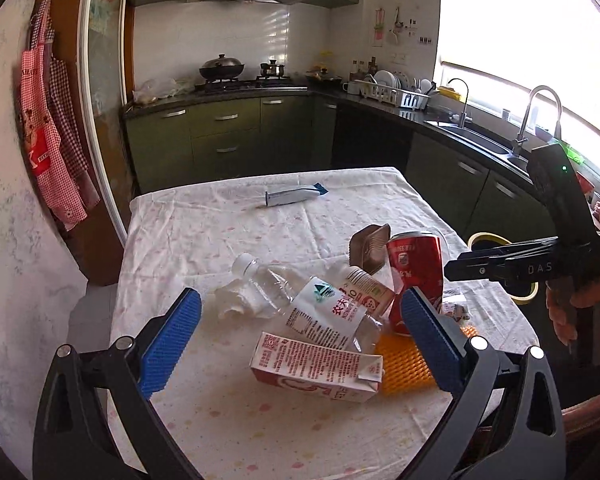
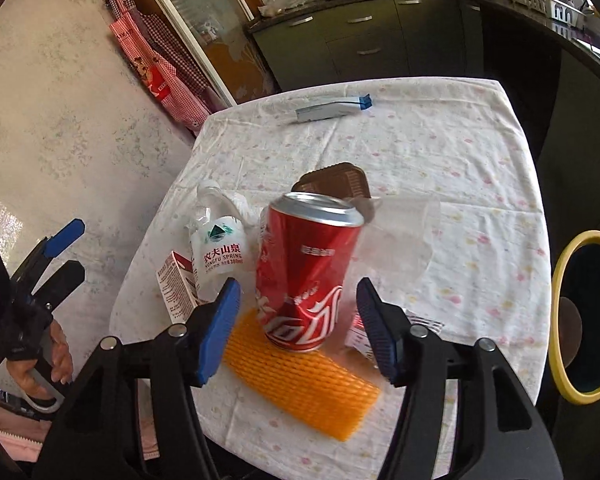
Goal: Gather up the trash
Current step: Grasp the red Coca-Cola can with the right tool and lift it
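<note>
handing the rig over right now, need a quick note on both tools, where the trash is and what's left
Left tool: open, empty, above the milk carton and squashed water bottle.
Right tool: open, empty, its blue pads either side of the red cola can without touching it.
Trash on the table: the can stands upright on the orange foam net; brown tray behind it, tissue by the bottle, wrapper at the far end.
Bin with yellow rim stands beside the table.
Done: cannot tell what is already binned.
Left: everything above.
</note>
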Action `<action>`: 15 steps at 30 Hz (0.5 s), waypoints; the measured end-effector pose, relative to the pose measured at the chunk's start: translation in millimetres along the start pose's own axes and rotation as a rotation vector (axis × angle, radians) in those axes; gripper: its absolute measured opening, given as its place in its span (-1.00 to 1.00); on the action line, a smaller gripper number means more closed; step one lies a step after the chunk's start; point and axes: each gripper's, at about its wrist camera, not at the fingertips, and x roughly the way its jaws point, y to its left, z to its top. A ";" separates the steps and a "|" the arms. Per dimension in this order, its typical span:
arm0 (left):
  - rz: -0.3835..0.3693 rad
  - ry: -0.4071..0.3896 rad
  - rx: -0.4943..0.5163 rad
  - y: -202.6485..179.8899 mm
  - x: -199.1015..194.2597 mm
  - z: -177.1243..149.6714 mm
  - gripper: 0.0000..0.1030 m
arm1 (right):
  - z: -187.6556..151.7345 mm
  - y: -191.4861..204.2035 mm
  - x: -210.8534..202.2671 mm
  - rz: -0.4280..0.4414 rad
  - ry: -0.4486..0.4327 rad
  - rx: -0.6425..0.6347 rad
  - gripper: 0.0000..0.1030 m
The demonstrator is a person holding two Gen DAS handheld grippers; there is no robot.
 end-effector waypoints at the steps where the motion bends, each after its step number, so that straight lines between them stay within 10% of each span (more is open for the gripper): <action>1: -0.001 -0.002 0.001 1.8 0.3 -2.0 0.91 | -0.6 3.6 4.4 -0.006 0.000 0.013 0.13; 15: -0.059 -0.018 -0.046 47.7 -5.0 -25.1 0.91 | -5.8 12.9 49.8 -0.224 -0.032 0.132 0.37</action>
